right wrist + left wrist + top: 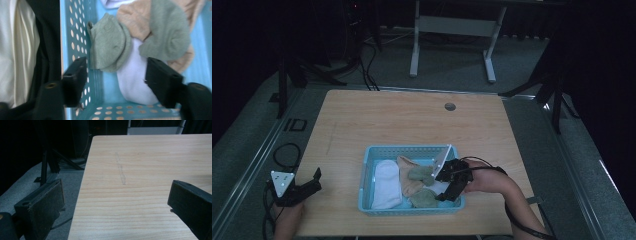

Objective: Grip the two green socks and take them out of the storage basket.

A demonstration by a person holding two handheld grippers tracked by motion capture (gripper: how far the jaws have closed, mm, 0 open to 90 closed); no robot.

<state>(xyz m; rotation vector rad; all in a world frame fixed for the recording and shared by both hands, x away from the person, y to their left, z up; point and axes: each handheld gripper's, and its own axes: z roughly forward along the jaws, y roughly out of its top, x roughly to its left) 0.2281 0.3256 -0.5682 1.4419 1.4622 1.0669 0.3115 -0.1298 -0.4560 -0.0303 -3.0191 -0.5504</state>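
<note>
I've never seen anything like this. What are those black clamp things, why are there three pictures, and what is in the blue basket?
No robot here: a person holds hand-worked tongs in each hand. The high view looks down on a wooden table. The left tongs rest open near the table's left edge, holding nothing. The right tongs reach into a blue perforated basket.

The other two pictures come from cameras riding on the tongs, looking along their black jaws. The left gripper view sees bare tabletop. The right gripper view looks into the basket, jaws open over grey-green socks, a white sock and a beige one. Nothing is gripped yet.
</note>
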